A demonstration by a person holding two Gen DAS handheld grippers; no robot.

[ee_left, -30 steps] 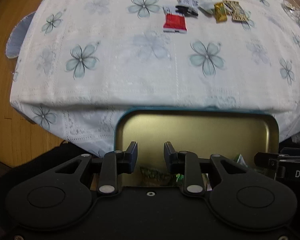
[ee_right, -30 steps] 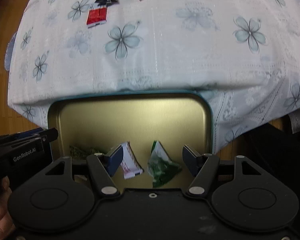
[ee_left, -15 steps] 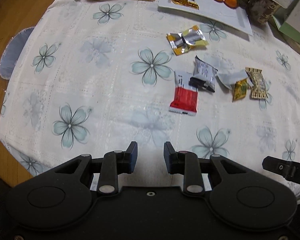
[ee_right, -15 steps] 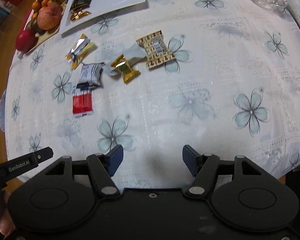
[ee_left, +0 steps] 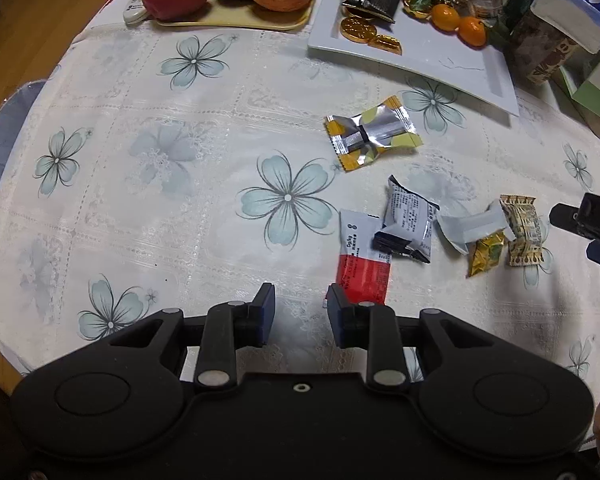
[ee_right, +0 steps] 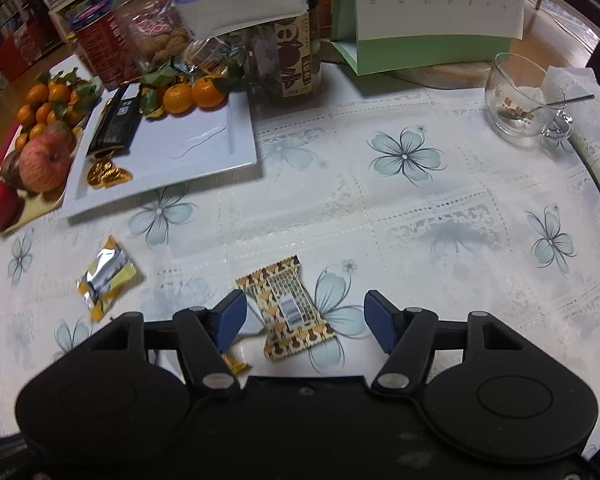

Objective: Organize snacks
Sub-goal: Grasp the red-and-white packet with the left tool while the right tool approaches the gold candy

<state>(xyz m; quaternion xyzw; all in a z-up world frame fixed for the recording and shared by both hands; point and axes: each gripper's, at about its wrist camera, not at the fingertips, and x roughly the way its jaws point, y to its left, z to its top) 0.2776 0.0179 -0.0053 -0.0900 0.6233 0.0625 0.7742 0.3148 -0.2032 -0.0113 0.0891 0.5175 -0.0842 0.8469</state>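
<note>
A pick-up looks in hand: the right gripper, jaws spread wide, brackets the brown patterned wafer packet (tilted toward 11 o'clock) and next needs lowering and closing, while the left gripper, jaws parted and empty, has the red-and-white bar at 1 o'clock.

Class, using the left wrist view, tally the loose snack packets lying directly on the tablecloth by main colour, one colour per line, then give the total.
Red and white packet: 1
Yellow and silver packet: 1
Grey and black packet: 1
Pale grey packet: 1
Gold packet: 1
Brown patterned packet: 1
Total: 6
</note>
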